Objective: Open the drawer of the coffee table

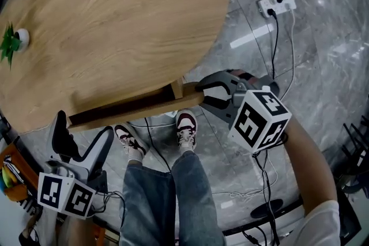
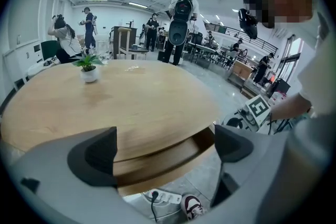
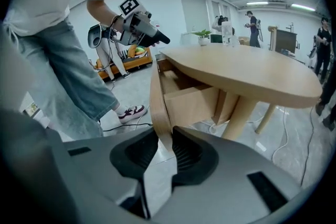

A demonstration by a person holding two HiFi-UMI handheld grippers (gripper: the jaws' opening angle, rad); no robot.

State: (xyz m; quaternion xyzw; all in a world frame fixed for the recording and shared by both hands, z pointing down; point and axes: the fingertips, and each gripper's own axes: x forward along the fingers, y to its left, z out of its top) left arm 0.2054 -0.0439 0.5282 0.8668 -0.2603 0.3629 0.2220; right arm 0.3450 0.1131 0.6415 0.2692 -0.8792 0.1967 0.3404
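We clamp our right gripper (image 3: 167,140) shut on the front panel of the drawer (image 3: 191,105), drawer standing partly out beneath the oval wooden coffee table (image 1: 115,26), our left gripper (image 2: 165,149) nearby, jaws wide apart, gripping nothing

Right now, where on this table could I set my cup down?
The tabletop is bare across its wide middle, from the small plant to the opposite rounded edge. The front edge is crowded: the right gripper is clamped on the open drawer front there.
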